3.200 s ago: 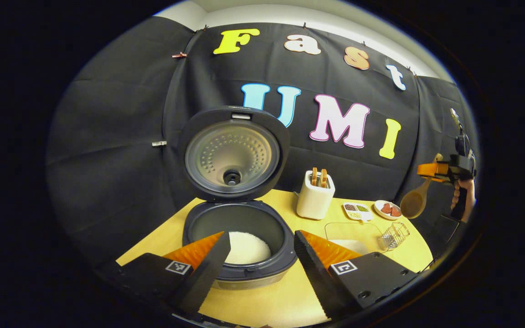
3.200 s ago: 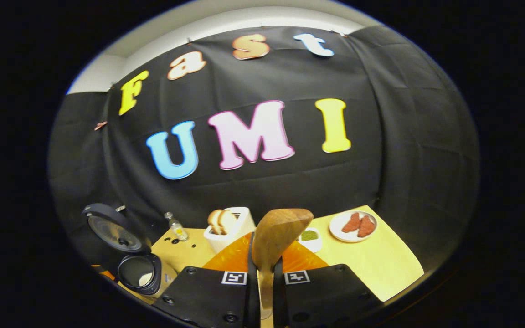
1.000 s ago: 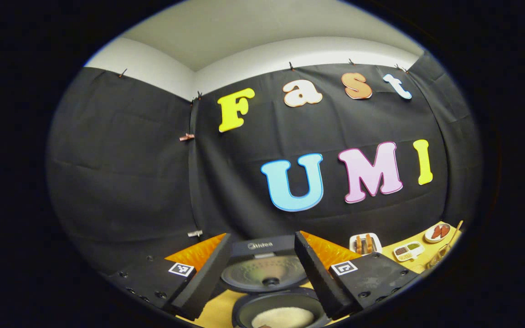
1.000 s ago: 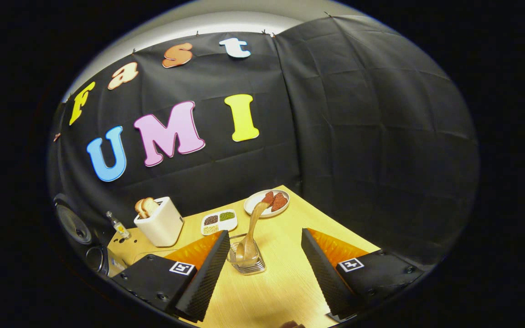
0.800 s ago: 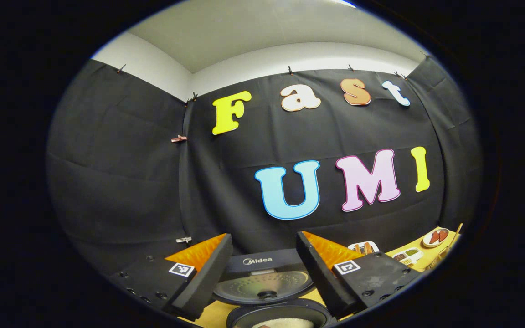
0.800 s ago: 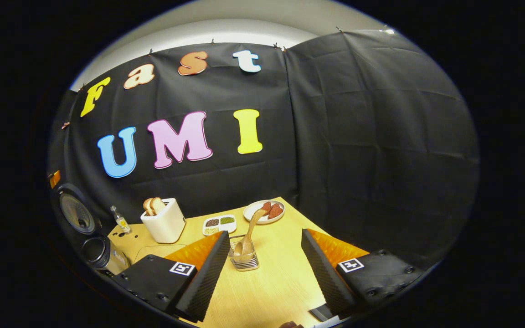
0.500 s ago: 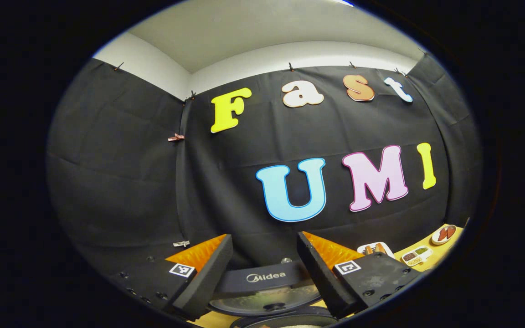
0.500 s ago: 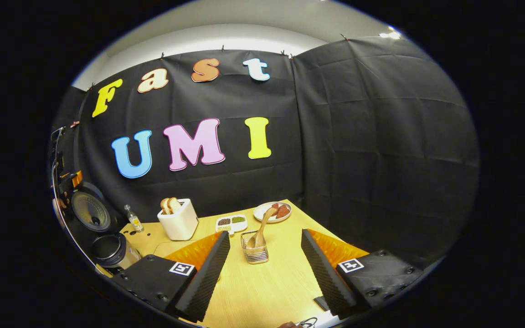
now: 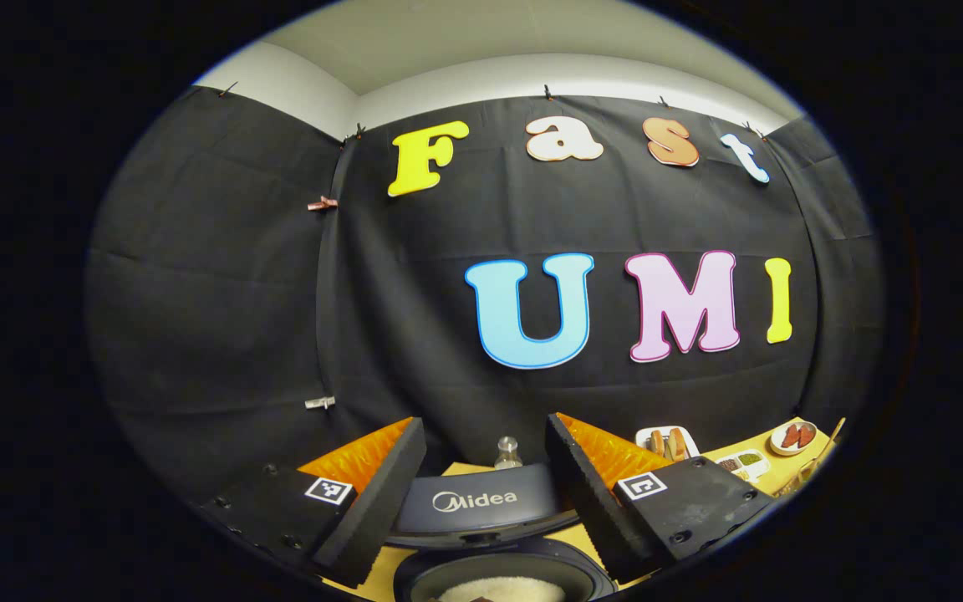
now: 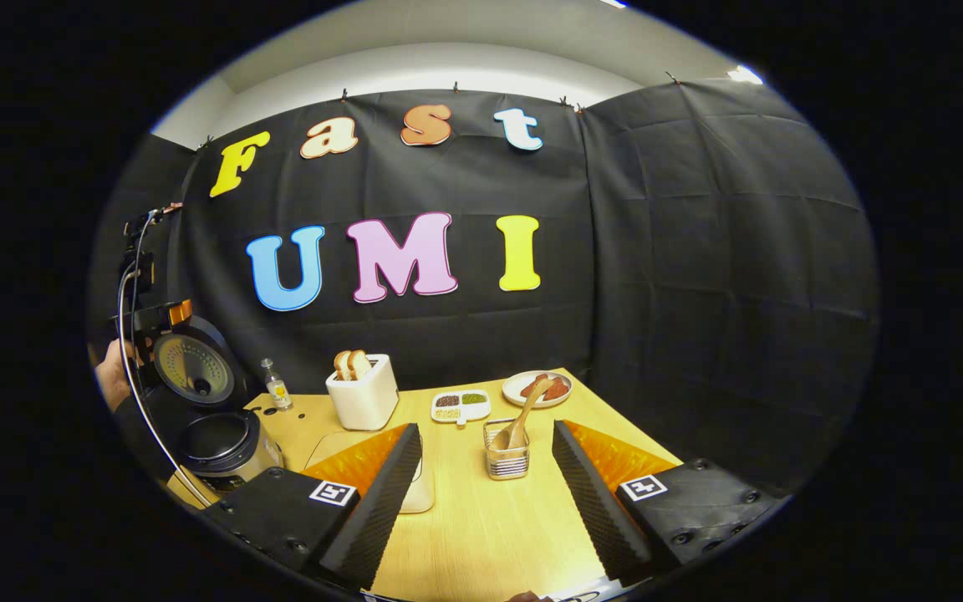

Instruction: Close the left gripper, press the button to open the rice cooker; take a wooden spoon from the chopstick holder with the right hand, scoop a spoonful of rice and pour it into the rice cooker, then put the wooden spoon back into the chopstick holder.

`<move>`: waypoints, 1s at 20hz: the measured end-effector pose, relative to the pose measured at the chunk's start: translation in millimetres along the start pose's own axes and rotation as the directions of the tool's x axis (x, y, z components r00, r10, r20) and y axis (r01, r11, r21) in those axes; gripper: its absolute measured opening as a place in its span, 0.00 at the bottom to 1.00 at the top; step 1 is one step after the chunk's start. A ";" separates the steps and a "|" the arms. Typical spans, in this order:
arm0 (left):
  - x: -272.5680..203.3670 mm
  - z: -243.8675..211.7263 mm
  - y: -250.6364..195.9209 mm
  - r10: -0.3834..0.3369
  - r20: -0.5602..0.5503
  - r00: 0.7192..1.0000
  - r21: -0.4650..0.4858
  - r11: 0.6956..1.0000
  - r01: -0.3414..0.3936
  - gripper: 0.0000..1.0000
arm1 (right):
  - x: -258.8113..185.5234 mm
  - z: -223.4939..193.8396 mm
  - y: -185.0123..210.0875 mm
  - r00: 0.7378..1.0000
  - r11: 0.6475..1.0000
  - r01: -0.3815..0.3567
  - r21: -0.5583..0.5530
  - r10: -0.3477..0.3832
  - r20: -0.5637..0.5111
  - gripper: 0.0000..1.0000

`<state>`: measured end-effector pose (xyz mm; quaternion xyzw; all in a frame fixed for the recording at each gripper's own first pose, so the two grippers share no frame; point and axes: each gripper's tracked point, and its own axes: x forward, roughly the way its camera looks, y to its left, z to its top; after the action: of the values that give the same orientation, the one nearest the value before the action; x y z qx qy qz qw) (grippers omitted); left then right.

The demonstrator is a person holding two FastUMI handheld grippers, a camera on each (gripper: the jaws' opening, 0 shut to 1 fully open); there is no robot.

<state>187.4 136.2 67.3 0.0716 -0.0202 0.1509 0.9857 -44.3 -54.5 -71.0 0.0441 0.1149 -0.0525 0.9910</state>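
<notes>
The rice cooker (image 10: 222, 443) stands at the table's left end with its lid (image 10: 193, 368) raised. In the left gripper view the lid's upper edge (image 9: 481, 506) shows between the fingers of my open left gripper (image 9: 483, 422), and white rice lies in the pot (image 9: 502, 588) below. My right gripper (image 10: 486, 428) is open and empty, a short way back from the wire chopstick holder (image 10: 506, 461). The wooden spoon (image 10: 522, 420) rests in the holder, bowl down, handle leaning to the right. My left gripper (image 10: 151, 313) and the hand (image 10: 109, 376) holding it show beside the lid.
On the wooden table (image 10: 481, 535) stand a white toaster (image 10: 362, 397) with bread, a small bottle (image 10: 277, 389), a sectioned dish (image 10: 461, 405) and a plate (image 10: 536, 387) of red pieces. A clear rice container (image 10: 425, 495) lies partly behind my right gripper's left finger.
My right gripper, earlier shut on the spoon, is now open and has drawn back from the holder, where the spoon stays. The left gripper rose above the cooker and tilted.
</notes>
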 end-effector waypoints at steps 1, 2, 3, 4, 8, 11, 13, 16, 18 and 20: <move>-9.9 -5.6 -1.9 -0.003 -0.026 1.000 -0.013 1.000 0.003 1.00 | 2.7 -3.3 3.2 1.000 1.000 -0.010 0.008 0.010 -0.011 0.98; -21.5 -11.6 -4.3 -0.008 -0.051 0.999 -0.040 0.999 0.006 0.99 | 7.0 -7.1 5.1 1.000 1.000 -0.016 0.016 0.017 -0.021 0.99; -32.2 -17.9 -7.1 -0.014 -0.073 0.997 -0.058 0.998 0.010 1.00 | 9.4 -8.5 7.2 0.999 1.000 -0.021 0.022 0.021 -0.024 0.99; -44.7 -27.9 -11.6 -0.020 -0.101 0.995 -0.067 0.998 0.014 1.00 | 11.9 -10.5 10.8 0.999 0.999 -0.030 0.030 0.031 -0.027 0.98; -86.7 -71.5 -23.4 -0.028 -0.214 0.976 -0.066 0.998 0.014 0.99 | 15.2 -26.1 23.0 0.996 0.997 -0.067 0.046 0.069 -0.060 0.98; -107.8 -109.9 -28.9 -0.035 -0.284 0.958 -0.075 0.997 0.014 0.99 | 13.9 -39.1 30.4 0.991 0.995 -0.090 0.053 0.094 -0.094 0.99; -116.6 -138.3 -29.3 -0.034 -0.337 0.941 -0.088 0.996 0.004 0.99 | 12.6 -47.0 35.0 0.987 0.993 -0.105 0.053 0.111 -0.116 0.99; -128.3 -168.9 -35.2 -0.046 -0.387 0.921 -0.068 0.997 0.021 1.00 | 11.7 -54.0 42.1 0.982 0.991 -0.124 0.049 0.130 -0.136 0.99; -132.4 -186.2 -34.8 -0.049 -0.415 0.909 -0.063 0.998 0.025 1.00 | 11.8 -56.9 45.6 0.980 0.990 -0.134 0.045 0.139 -0.143 0.99; -135.2 -197.6 -35.8 -0.045 -0.430 0.902 -0.057 0.998 0.023 1.00 | 9.8 -58.8 48.1 0.979 0.989 -0.140 0.035 0.144 -0.146 0.99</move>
<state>72.9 91.6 -141.2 0.0117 0.1958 0.1452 0.9698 -42.5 -1.9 -126.6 0.0682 0.1840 0.0205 0.9803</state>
